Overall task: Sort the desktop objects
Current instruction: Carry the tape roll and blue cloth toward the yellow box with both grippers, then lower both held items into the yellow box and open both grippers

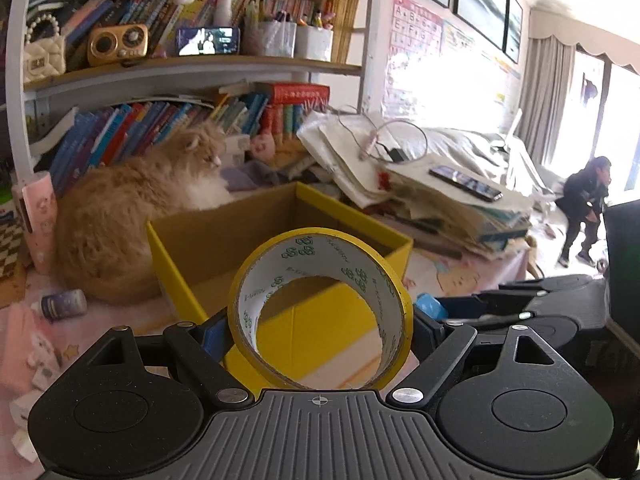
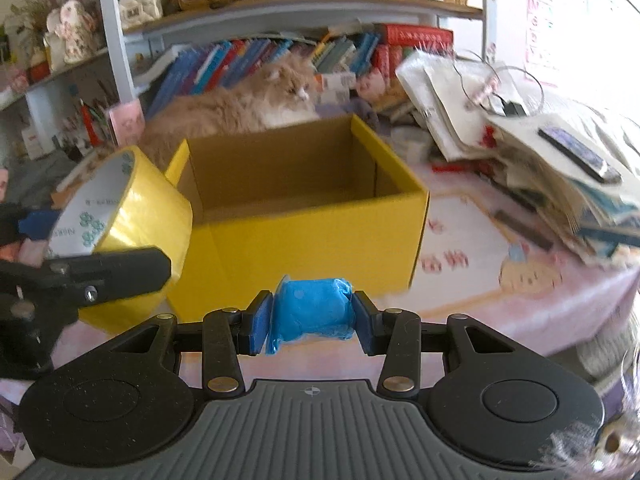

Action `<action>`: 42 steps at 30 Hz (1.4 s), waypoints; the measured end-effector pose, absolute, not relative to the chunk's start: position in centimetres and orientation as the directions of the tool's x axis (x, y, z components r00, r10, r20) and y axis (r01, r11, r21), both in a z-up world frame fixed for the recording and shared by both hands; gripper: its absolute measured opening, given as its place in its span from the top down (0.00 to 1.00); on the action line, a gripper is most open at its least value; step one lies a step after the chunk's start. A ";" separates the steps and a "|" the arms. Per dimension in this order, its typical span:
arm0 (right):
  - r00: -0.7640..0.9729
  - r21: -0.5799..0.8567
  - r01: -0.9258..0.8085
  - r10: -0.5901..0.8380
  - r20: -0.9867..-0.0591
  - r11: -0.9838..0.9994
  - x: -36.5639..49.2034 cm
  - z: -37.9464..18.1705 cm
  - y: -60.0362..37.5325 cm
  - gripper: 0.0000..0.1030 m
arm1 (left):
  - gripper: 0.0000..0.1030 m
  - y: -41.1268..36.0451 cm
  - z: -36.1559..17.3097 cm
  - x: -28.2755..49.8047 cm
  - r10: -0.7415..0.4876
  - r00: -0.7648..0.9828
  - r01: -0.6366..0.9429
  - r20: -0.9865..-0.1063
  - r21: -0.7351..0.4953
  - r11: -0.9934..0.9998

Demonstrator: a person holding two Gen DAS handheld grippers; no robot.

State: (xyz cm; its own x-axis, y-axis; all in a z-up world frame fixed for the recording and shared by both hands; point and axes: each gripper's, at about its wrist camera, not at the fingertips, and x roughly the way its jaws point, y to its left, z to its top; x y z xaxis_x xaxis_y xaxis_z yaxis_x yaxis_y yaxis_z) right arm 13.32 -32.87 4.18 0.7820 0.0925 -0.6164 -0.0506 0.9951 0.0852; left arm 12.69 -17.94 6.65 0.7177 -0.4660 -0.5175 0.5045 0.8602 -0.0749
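The left gripper grips a roll of yellow tape across its width, its blue pads wide apart and pressed against the roll's two sides; the roll stands on edge, its white printed core facing the camera. Through the core shows the yellow front wall of an open cardboard box just ahead. In the right wrist view the same roll hangs at the left, in front of the box's near left corner.

The right gripper pinches a small blue plastic-wrapped bundle between its pads, jaws drawn fairly close. It is held in front of the box, below the box's rim.

The box stands on a pink patterned tablecloth and looks empty where its inside can be seen. A fluffy ginger cat lies just behind it, against a row of books. To the right, a phone rests on a stack of papers. A small dark bottle lies on its side at the left.
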 end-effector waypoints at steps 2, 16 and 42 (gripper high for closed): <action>0.792 0.088 -0.076 0.114 -0.600 0.993 14.4 4.8 -33.7 0.61 | 0.16 -18.5 7.0 13.4 -0.454 0.728 0.495 -0.513 -0.065 0.867; 0.793 -0.106 -0.371 0.255 -0.553 0.923 24.2 7.6 -36.5 0.61 | 0.16 -19.7 8.4 20.7 -0.366 0.764 0.443 -0.531 0.021 0.896; 0.546 -0.409 -0.796 0.236 -0.804 0.446 35.1 -1.0 -31.5 0.71 | 0.08 -23.7 1.1 31.4 -0.111 0.632 0.452 -0.767 0.249 0.856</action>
